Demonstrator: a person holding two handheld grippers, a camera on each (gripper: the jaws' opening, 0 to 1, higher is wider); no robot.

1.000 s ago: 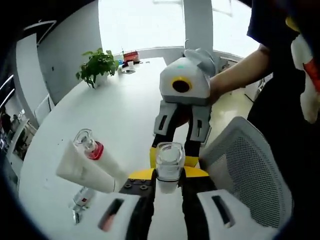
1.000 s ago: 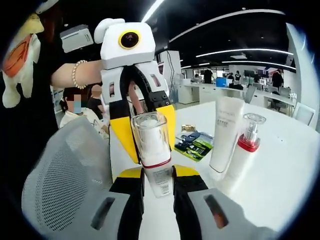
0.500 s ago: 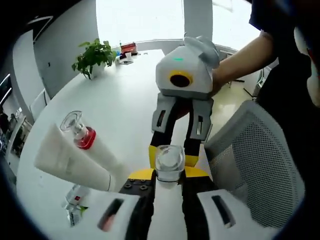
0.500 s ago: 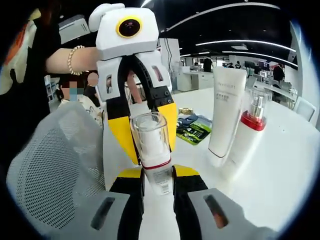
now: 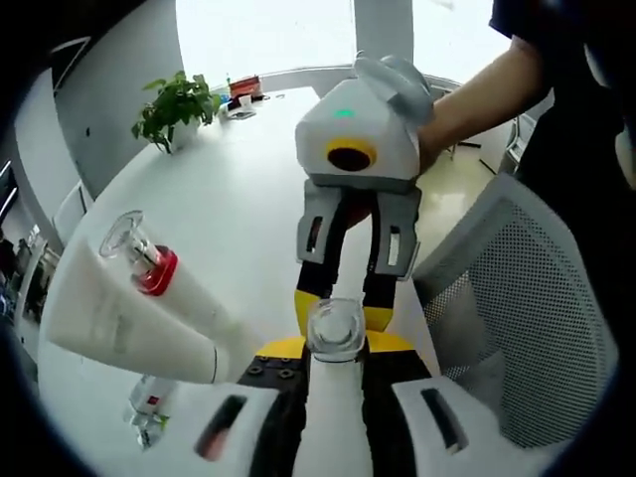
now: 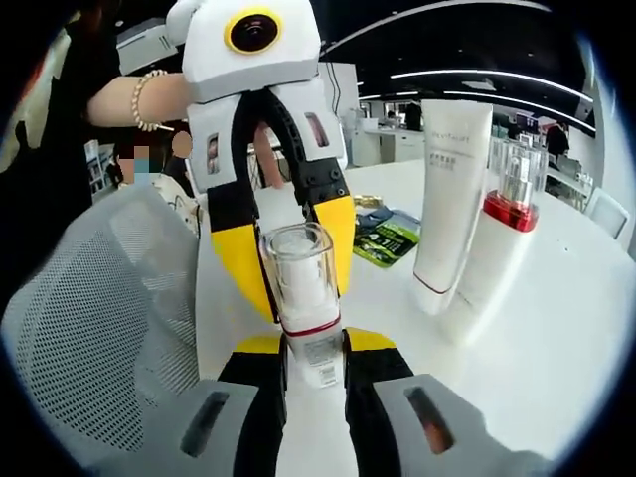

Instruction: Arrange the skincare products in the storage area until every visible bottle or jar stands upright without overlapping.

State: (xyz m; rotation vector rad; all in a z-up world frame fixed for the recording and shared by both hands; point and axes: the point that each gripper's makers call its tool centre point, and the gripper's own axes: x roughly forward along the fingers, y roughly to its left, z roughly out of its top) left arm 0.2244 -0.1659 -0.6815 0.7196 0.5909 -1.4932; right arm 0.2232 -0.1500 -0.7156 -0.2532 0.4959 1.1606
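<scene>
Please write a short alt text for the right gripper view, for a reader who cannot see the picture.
A small bottle with a clear cap stands between the right gripper's jaws, with the left gripper close behind it. To the right, a white tube and a red-collared pump bottle stand upright on the white table.

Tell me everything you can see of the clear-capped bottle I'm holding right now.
The clear-capped bottle is a slim white bottle with a tall, transparent, thick-walled cap, a thin red band beneath it and small print on the body. It stands upright, gripped low on its body by the right claw, while the left claw has its yellow tips on either side of the cap. The white table lies behind it.
</scene>
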